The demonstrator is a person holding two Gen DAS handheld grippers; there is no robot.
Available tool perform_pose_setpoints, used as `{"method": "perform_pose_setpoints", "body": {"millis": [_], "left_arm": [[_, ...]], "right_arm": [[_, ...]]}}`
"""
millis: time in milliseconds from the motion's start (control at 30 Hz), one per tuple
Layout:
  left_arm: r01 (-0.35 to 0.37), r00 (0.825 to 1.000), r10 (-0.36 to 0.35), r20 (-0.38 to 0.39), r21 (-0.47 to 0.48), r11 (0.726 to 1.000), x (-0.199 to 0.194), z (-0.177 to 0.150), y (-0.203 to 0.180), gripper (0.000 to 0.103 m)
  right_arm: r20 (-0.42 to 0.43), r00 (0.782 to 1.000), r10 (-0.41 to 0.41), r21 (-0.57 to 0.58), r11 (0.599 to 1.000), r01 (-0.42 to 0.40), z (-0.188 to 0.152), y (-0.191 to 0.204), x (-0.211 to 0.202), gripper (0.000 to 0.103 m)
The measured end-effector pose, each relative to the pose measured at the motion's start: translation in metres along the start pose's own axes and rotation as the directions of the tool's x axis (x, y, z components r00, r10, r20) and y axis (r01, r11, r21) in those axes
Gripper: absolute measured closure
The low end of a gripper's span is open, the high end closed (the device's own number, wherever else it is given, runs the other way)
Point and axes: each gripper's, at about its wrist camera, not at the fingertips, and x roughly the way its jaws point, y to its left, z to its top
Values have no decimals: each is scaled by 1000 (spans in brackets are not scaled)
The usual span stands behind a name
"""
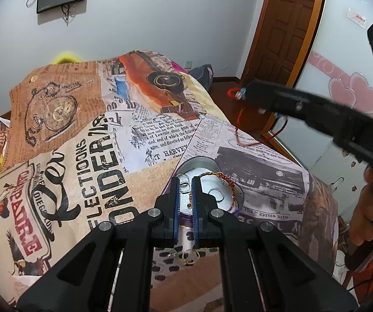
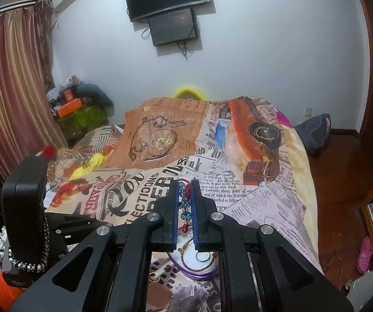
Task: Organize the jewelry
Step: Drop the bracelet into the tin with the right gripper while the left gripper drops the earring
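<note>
A round tin (image 1: pixel 239 197) with a purple rim sits on the printed bedspread; inside lie a red-gold cord bracelet (image 1: pixel 231 182) and silver rings (image 1: pixel 217 193). My left gripper (image 1: pixel 185 180) hangs over the tin, jaws narrow, with a thin gold chain (image 1: pixel 191 200) between them. My right gripper (image 2: pixel 184 184) is shut on a red cord bracelet with blue beads (image 2: pixel 185 204); it also shows in the left wrist view (image 1: pixel 238 94), raised right of the tin, red cord dangling. The tin shows under it in the right wrist view (image 2: pixel 199 273).
Gold rings (image 1: pixel 190 257) and a small silver piece (image 1: pixel 172 253) lie on the bedspread (image 1: pixel 82 156) near the tin. A wooden door (image 1: pixel 285 26) and mirrored wardrobe stand right. The left gripper's body (image 2: pixel 27 208) with a chain bracelet sits left.
</note>
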Motion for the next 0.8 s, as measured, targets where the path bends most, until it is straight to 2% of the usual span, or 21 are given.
{"method": "perform_pose_setpoints", "body": {"millis": [400,800], "left_arm": [[18,997,-17,-79,7,1000,37,-6,0,96],[19,993,-18,-113,8,1000,52,-7,0,96]], "right_arm": [[-144,989,22,45,999,-15,-25,-19,49,96],[-226,973,38,49,998,-27,-39,-28,67,96]]}}
